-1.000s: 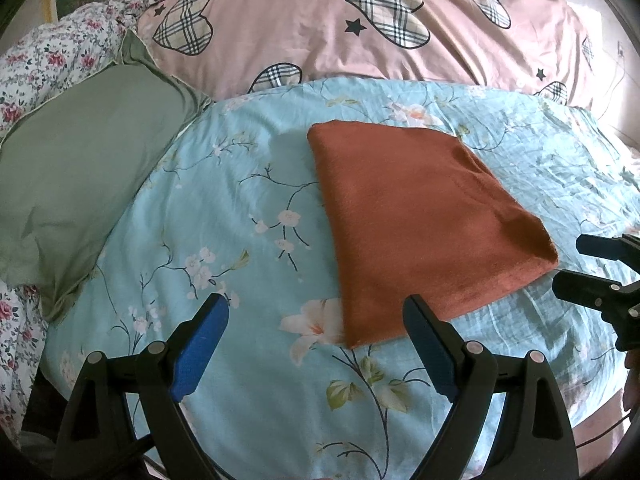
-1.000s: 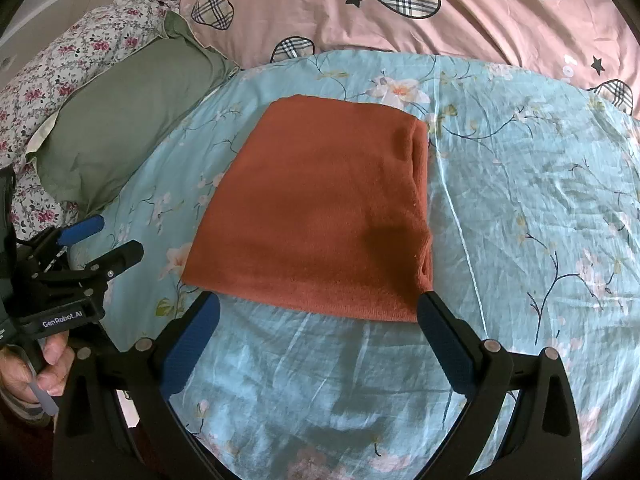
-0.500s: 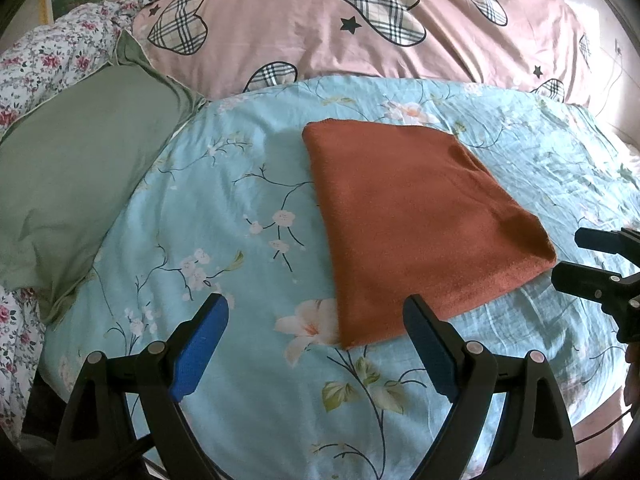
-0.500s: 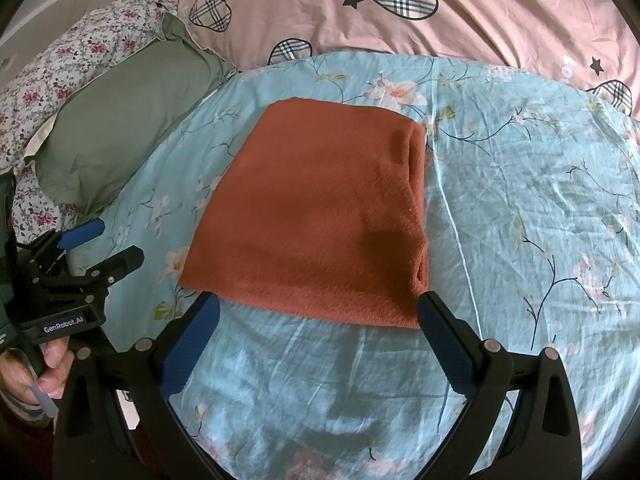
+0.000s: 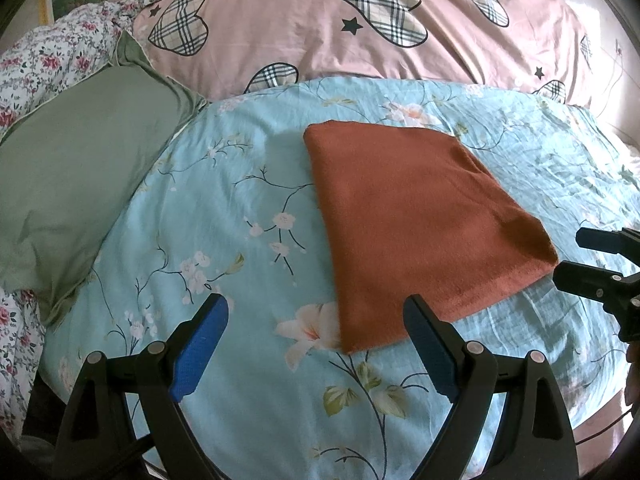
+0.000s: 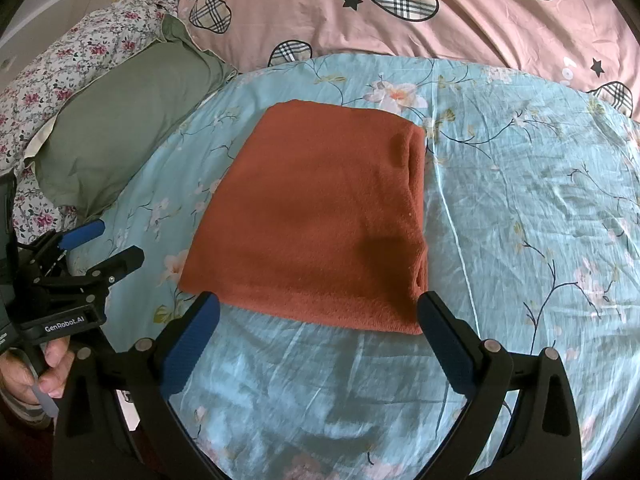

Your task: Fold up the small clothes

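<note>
Cloth [image 5: 420, 224], rust-orange and folded into a flat rectangle, lies where it did a second ago on the floral bed [image 5: 224, 216]; left claw [image 5: 316, 344] and right claw [image 6: 320, 340] remain wide apart, empty, hovering at its near edge.

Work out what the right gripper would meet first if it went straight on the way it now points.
Probably the near hem of the folded rust-orange cloth. The right gripper is open, and the cloth's edge lies just ahead between its fingers on the floral bedsheet. If it angles downward, it might meet the sheet first; depth is unclear.
</note>
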A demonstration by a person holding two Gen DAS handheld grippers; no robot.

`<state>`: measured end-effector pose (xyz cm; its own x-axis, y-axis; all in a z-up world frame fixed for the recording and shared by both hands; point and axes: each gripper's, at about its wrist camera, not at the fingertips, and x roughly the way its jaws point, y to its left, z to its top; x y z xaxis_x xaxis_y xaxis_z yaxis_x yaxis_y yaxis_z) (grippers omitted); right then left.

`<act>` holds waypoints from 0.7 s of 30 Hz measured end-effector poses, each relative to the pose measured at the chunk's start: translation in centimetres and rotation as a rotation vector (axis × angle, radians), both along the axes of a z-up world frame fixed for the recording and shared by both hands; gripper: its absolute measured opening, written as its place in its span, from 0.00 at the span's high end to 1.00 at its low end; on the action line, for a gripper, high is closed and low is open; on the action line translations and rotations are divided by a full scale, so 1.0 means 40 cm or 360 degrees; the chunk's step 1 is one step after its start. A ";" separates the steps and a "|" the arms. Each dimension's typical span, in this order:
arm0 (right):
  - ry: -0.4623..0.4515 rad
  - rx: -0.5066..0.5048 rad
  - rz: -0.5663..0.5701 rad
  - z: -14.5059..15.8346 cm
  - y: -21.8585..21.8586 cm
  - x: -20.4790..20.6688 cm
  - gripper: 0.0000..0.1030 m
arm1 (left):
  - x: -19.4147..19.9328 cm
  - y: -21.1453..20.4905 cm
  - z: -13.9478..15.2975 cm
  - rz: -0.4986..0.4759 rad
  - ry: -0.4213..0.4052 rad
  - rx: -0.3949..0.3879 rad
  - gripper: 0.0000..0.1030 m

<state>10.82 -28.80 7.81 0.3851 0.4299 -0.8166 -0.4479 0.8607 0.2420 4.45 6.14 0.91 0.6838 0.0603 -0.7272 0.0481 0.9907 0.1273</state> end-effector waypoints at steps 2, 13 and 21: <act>0.0000 0.0004 0.0003 0.000 0.000 0.002 0.04 | 0.001 0.000 0.000 -0.0001 0.0000 -0.0002 0.13; -0.0005 0.0002 0.0003 -0.002 0.011 0.008 0.04 | 0.010 0.005 0.001 -0.0002 -0.0005 0.0006 0.12; -0.0006 0.0004 0.0003 -0.001 0.009 0.011 0.04 | 0.010 0.004 0.001 0.0000 -0.0005 0.0005 0.12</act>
<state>11.28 -28.44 7.76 0.3872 0.4328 -0.8141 -0.4502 0.8593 0.2427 4.86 6.29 0.96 0.6860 0.0626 -0.7249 0.0480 0.9902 0.1309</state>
